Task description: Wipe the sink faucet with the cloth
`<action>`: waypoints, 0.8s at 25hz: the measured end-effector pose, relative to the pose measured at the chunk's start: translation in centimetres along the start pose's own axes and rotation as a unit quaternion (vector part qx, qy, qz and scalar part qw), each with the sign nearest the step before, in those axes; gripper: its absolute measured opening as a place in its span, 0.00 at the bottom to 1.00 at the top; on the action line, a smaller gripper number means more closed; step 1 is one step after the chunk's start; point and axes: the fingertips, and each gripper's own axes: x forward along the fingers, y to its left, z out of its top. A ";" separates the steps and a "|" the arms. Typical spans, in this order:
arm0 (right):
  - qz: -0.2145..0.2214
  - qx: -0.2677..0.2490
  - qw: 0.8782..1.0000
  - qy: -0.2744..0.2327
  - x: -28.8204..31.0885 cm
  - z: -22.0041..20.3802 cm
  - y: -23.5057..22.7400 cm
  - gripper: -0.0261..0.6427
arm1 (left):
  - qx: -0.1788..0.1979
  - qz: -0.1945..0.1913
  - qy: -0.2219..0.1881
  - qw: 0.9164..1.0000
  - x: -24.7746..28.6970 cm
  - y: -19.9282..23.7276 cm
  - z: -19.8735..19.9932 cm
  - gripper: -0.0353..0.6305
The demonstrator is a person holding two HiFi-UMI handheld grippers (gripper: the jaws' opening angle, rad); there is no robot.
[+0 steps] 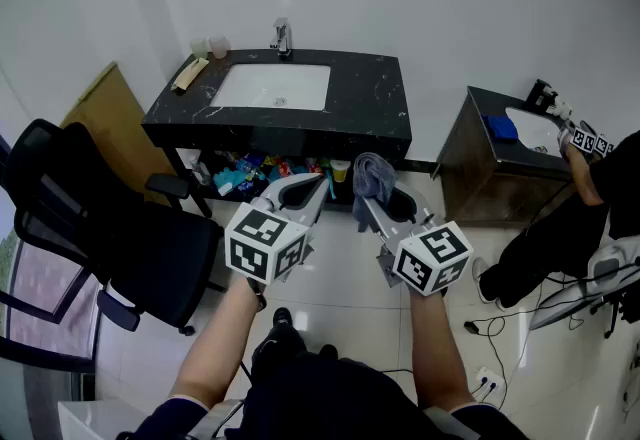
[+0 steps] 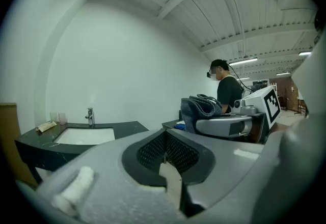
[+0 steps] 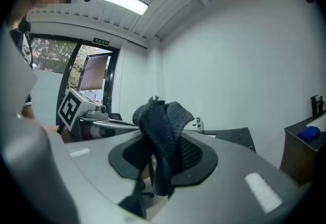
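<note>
Well, the cloth is a dark grey-blue knit, bunched into thick folds. My right gripper is clamped on it: the folds stand up above the jaws and a tail hangs below them. I hold it over the floor, well short of the front edge of the counter. My left gripper sits just beside it, jaws pressed together with nothing between them.

The faucet is small and chrome, upright at the middle of the counter's back edge, right behind the white basin. Two cups stand at the back-left corner. Bottles crowd the shelf under the counter. A black office chair stands off the counter's left front corner, with a wooden board leaning behind it. At the far right another person works at a second vanity.
</note>
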 end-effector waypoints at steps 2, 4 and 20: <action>-0.003 0.000 1.000 -0.002 0.6 0.1 -0.5 0.21 | 0.001 -0.002 -0.001 1.000 0.5 0.6 0.0 0.06; -0.005 -0.001 1.000 -0.003 1.5 0.2 -1.1 0.21 | 0.001 -0.003 -0.002 1.000 1.1 1.6 0.1 0.06; -0.047 -0.012 0.998 0.030 16.8 0.0 -10.1 0.21 | -0.023 -0.031 -0.011 0.999 11.4 16.6 0.3 0.06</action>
